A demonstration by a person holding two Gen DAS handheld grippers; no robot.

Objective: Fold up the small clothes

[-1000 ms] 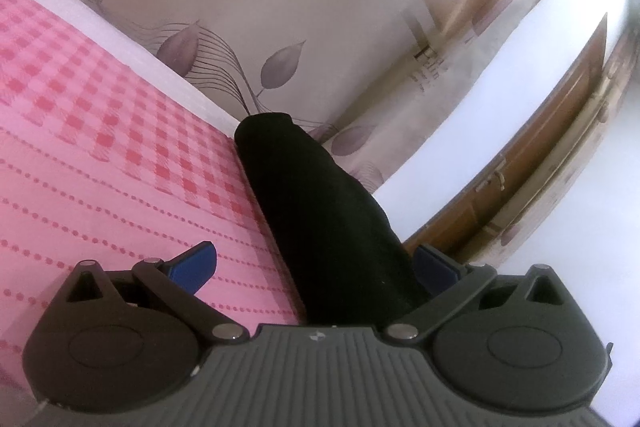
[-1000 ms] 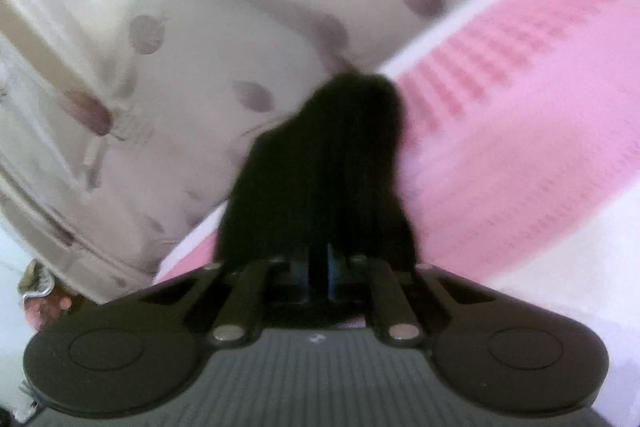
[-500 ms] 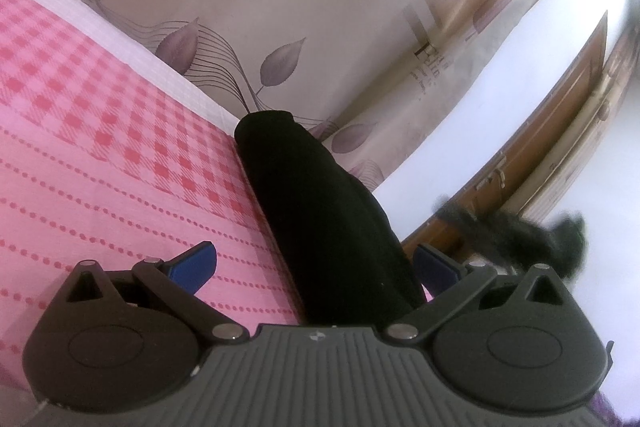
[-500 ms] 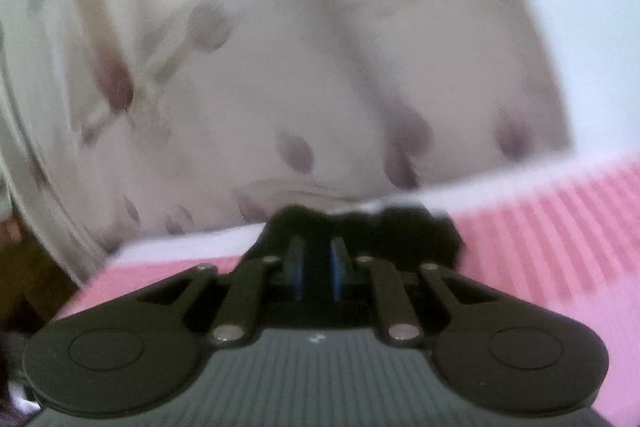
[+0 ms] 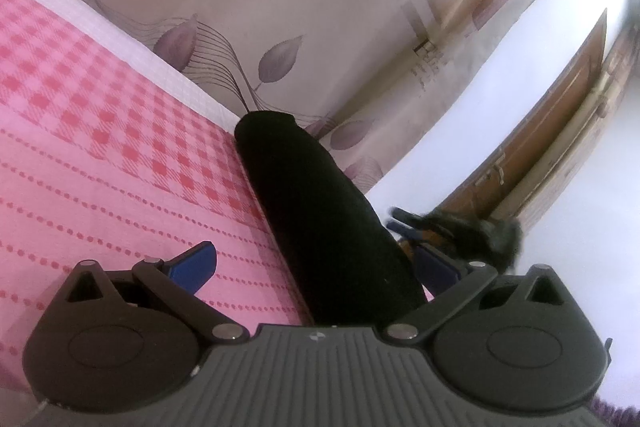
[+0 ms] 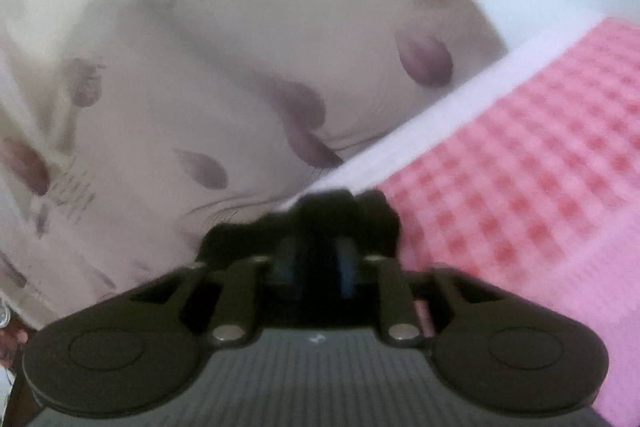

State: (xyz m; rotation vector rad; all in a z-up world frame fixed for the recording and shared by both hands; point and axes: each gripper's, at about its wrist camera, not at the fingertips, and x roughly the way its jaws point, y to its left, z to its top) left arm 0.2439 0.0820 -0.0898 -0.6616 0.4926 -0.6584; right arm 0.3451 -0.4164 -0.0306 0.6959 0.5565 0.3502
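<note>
A long black garment (image 5: 320,223) lies stretched along the edge of a bed covered by a pink checked sheet (image 5: 100,131), its far end reaching the white border of the sheet, just in front of a pale curtain (image 5: 248,7) printed with purple leaves. In the left wrist view, the left gripper (image 5: 316,263) stands with its 2 blue fingertips (image 5: 192,261) spread wide apart, 1 over the pink sheet to the left of the garment, the other at the garment's right side; the cloth runs between them and neither tip is seen closing on it.

To the right of the garment, just beside its near end, the right gripper (image 5: 452,231) appears as a dark, blurred shape, its fingers pointing toward the cloth, with a wooden door (image 5: 540,135) and a white wall behind it.

In the right wrist view, which is blurred, the right gripper (image 6: 316,263) has its 2 blue fingertips (image 6: 345,263) drawn close together, with a bunch of black cloth (image 6: 332,211) pinched between them and bulging out just past the tips. That bunch sits over the white border of the pink sheet (image 6: 540,167), where the sheet meets the leaf-printed curtain (image 6: 200,67). How much of the garment hangs from the grip cannot be told.
</note>
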